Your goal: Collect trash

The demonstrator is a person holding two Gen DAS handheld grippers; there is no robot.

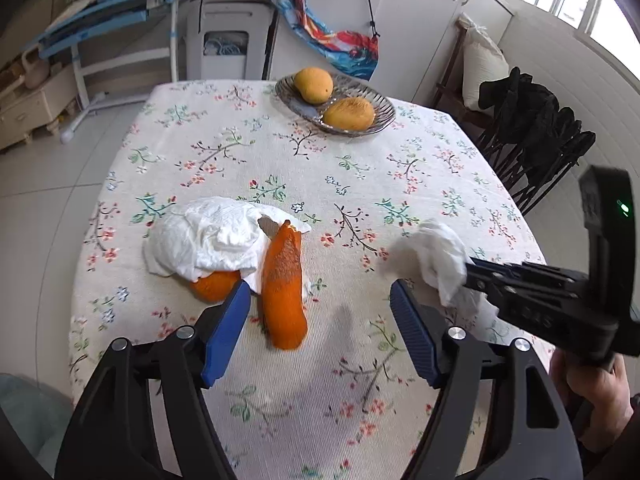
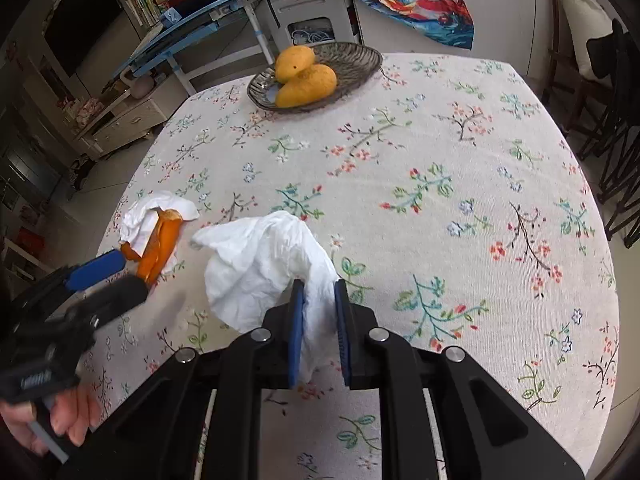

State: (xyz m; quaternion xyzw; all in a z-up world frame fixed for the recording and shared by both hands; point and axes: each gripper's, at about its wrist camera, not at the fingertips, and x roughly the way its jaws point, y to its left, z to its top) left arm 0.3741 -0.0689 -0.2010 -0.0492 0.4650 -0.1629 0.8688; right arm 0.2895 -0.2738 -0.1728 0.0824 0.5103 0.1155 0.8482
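On the flowered tablecloth a long orange peel lies between the wide-apart jaws of my left gripper, which is open; only its left pad is close to the peel. Beside it a crumpled white tissue covers a second bit of peel. My right gripper is shut on another white tissue, which bulges out ahead of the pads. That held tissue also shows in the left wrist view, just right of the left gripper. In the right wrist view the left gripper sits by the peel.
A glass dish holding two mangoes stands at the far side of the table. A dark chair draped with black clothing is close to the right edge. A hand grips the right tool's handle. Shelves and a white stool stand beyond the table.
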